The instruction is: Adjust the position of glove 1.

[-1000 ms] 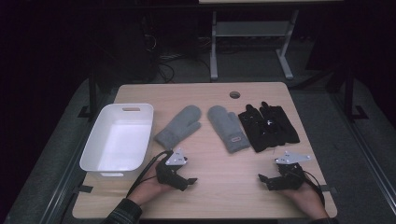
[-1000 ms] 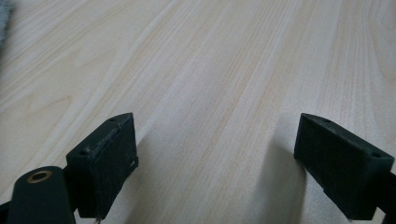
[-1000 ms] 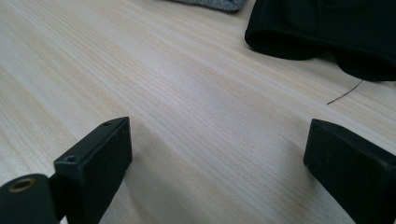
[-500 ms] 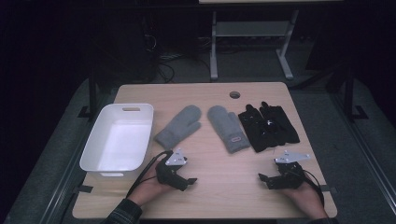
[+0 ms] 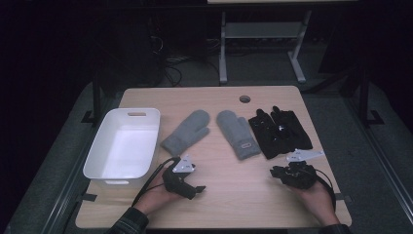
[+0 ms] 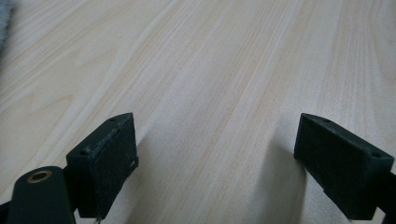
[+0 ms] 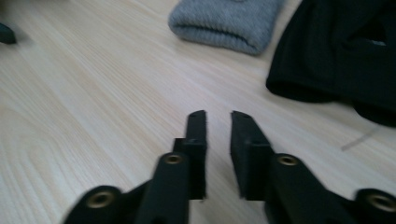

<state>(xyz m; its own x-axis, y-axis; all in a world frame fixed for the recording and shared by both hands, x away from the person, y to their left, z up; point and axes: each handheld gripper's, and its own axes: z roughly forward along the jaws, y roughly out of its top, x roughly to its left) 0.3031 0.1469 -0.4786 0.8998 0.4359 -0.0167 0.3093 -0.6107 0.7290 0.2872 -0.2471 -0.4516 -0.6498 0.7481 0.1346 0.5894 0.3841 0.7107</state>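
In the high view the white bin [image 5: 124,146] stands at the left edge of the wooden tabletop [image 5: 234,204], and everything else can be placed from it. Just to the bin's right lies a grey mitten [image 5: 187,132], thumb toward the far side; beyond that a second grey mitten [image 5: 237,132]; farthest from the bin a pair of black gloves [image 5: 280,131], piled together and touching that second mitten's edge. Nearer the person than the bin's right front corner, a hand holds the left gripper [image 5: 192,187] low over bare wood, a cable looping back toward the sleeve. Well across the tabletop from the bin, just on the near side of the black gloves, the other hand holds the right gripper [image 5: 277,171], pointing toward the bin's side. The left gripper view has its fingers [image 6: 105,154] standing wide apart with nothing but bare wood grain between them, and a sliver of grey cloth at the top left corner. The right gripper view shows its fingers [image 7: 196,149] drawn nearly together — they have just been closing, with nothing between them — hanging over the wood, the cuff of the second grey mitten [image 7: 229,21] ahead and the black gloves [image 7: 341,51] beside it, both clear of the fingers.
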